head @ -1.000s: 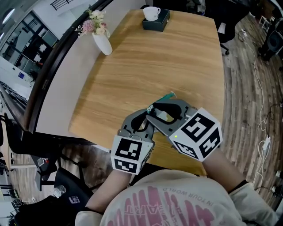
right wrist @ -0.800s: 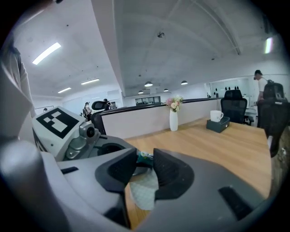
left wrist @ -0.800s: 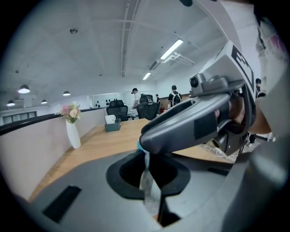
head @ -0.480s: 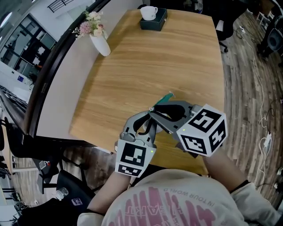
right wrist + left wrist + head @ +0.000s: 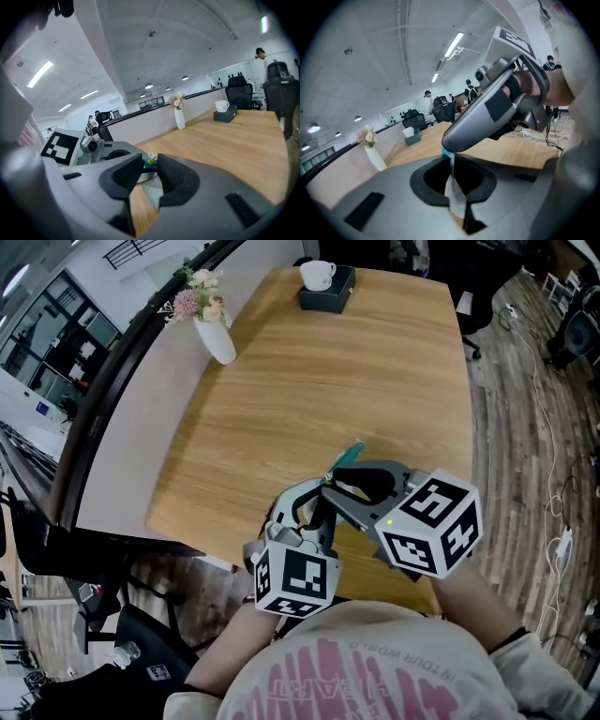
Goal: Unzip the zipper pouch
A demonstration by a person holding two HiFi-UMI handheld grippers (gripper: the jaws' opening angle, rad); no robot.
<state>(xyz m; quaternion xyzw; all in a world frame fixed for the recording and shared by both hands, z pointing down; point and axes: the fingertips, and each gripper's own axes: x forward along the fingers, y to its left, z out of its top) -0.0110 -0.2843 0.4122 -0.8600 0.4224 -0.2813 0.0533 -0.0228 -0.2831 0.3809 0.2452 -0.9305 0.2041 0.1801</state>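
The pouch is pale fabric with a teal zipper end (image 5: 350, 456). It is held just above the wooden table (image 5: 375, 371), near its front edge. My left gripper (image 5: 315, 506) comes up from below and is shut on the pouch's pale fabric (image 5: 453, 187), which hangs pinched between its jaws. My right gripper (image 5: 337, 486) reaches in from the right, and one of its fingers (image 5: 487, 117) lies over the pouch's top. The right gripper's jaws (image 5: 149, 171) are opening. The teal and green zipper end (image 5: 150, 161) sits in the gap between the pads, which do not press on it. Most of the pouch is hidden by the grippers.
A white vase with flowers (image 5: 216, 329) stands at the table's far left edge. A white cup on a dark box (image 5: 326, 282) sits at the far end. Office chairs, cables and wood floor lie to the right, and people stand in the background (image 5: 468, 91).
My left gripper has shifted a little right and its marker cube has turned. The right gripper stays nearly in place, and the teal end sits slightly higher.
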